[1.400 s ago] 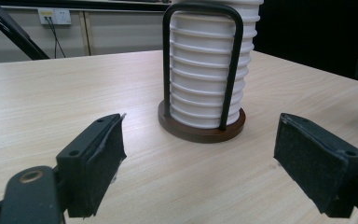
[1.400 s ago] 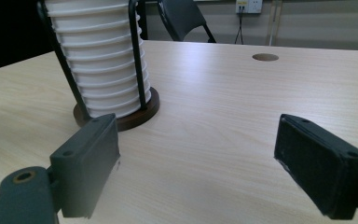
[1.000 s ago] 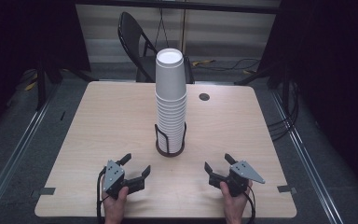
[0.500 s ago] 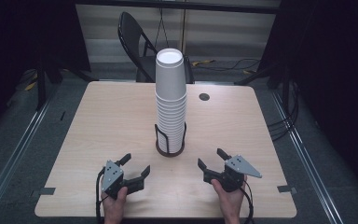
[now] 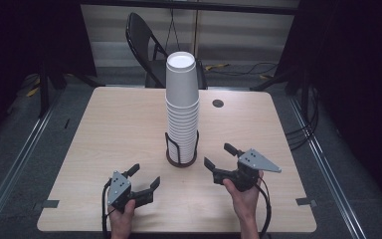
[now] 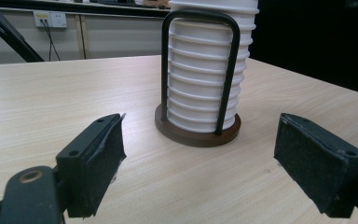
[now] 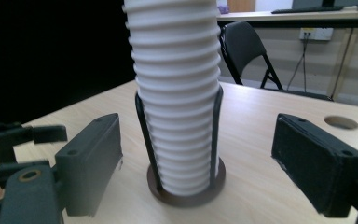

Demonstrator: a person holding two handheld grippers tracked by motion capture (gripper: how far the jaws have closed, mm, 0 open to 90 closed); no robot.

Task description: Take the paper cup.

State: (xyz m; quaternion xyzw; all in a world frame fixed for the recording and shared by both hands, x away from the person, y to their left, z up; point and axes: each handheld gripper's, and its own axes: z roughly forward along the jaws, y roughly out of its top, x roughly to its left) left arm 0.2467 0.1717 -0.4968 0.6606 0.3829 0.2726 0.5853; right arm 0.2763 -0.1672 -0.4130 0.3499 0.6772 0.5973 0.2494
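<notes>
white paper cup stack stands upright in a wire holder at table centre; right gripper, jaws spread empty, sits nearer than left gripper, also spread.

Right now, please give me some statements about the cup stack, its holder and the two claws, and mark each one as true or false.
1. The stack of white paper cups stands upright in a black wire holder on a round dark base. True.
2. The left claw is shut on a cup. False: its jaws stand wide open and hold nothing.
3. The right claw is open and apart from the holder. True.
4. The stack lies tipped over on the table. False: it stands upright near the table's middle.
5. A round hole shows in the tabletop beyond the stack. True.
</notes>
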